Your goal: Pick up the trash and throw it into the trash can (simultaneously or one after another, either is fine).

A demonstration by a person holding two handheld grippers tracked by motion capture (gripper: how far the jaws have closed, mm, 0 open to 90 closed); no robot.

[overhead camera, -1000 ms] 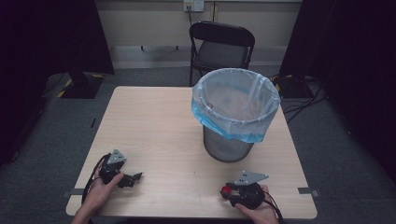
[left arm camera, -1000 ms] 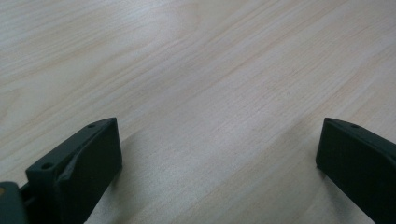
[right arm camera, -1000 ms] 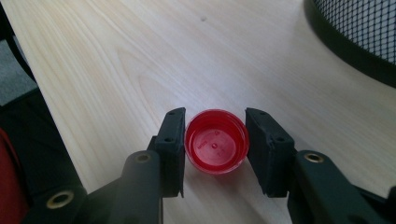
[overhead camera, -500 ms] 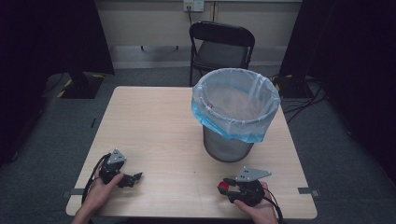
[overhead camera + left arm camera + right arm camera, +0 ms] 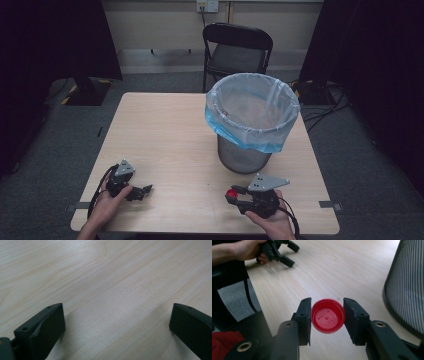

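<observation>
Pale wooden table (image 5: 170, 135) carries a wire-mesh bin (image 5: 245, 157) with a blue liner. Right gripper (image 5: 327, 316) clamps a red bottle cap (image 5: 327, 319), hollow facing the camera, above the near edge. Left gripper (image 5: 116, 322) rests, jaws apart.

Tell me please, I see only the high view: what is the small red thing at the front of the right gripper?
Observer: In the right gripper view it is a round red bottle cap, seen with its open inside toward the camera.
Operator: Is it really gripped, or only near the jaws?
Observer: Gripped. The right gripper has one black jaw pressed against each side of the cap, above the wooden table.
Operator: And the left gripper, does it carry something?
Observer: No. In the left gripper view the left gripper has its jaws standing wide apart with bare wood between them.
</observation>
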